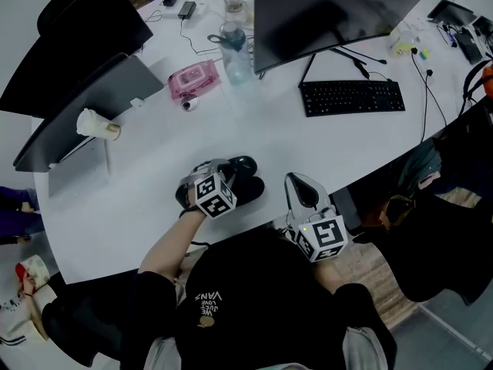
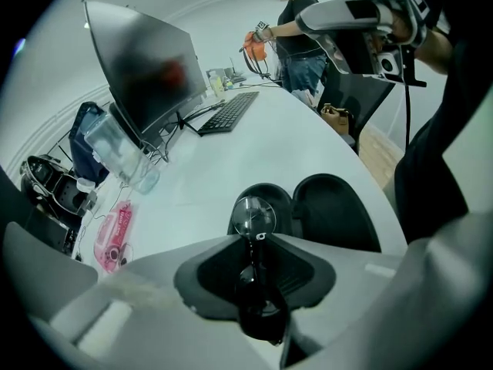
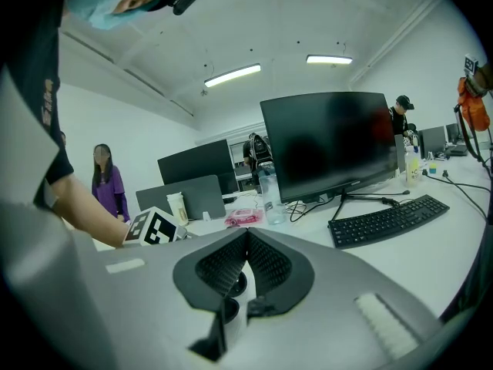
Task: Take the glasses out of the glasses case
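The white surface (image 1: 308,141) carried the glasses case (image 2: 337,210), black and hinged open near its front edge. Just above the case, the left gripper (image 2: 254,245) was clamped on the glasses (image 2: 253,216), seemingly near the bridge, with one clear lens poking past the jaw tips. The right gripper (image 3: 248,237) sat beside it, jaws drawn together on nothing. The glasses looked light, thin and easily bent or scratched, so a gentle hold on the frame, not the lenses, seemed wisest.
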